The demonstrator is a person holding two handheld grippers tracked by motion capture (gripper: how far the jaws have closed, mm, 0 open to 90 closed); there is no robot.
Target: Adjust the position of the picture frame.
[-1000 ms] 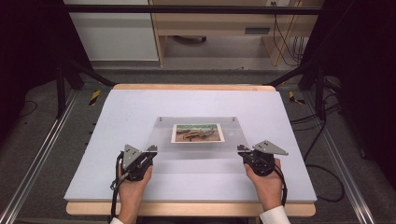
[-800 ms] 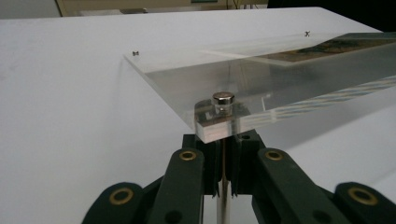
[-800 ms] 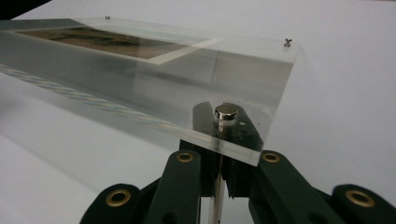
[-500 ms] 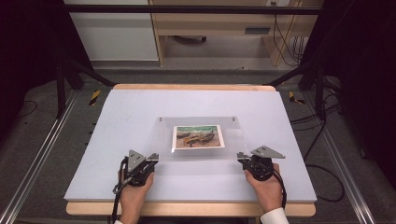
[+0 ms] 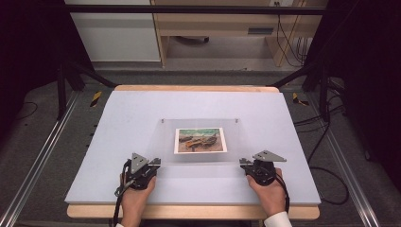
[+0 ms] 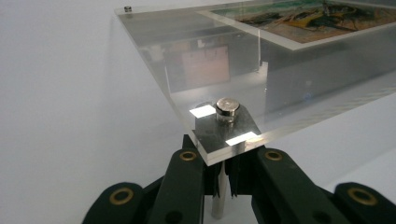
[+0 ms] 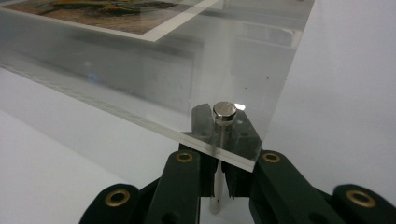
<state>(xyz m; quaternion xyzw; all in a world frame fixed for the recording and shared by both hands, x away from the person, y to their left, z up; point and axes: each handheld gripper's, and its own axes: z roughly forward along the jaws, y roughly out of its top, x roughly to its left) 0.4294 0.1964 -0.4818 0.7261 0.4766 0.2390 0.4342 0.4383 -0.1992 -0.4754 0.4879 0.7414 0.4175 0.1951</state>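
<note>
Grippers both clamping standoff posts under acrylic photo frame (image 5: 201, 141): left gripper (image 6: 223, 179) on near-left post (image 6: 219, 196), right gripper (image 7: 220, 179) on near-right post (image 7: 216, 186). Frame sitting mid desk (image 5: 118, 123). Guessing grab part done, lifting or moving not yet happening.

Seeing no readable text, labels, brands or numbers anywhere. Picture (image 5: 200, 140) under my acrylic panel (image 5: 198, 124) showing painted scene only, no lettering. Yellow-black hazard stripes (image 5: 96, 98) marking floor beside table; wordless.
</note>
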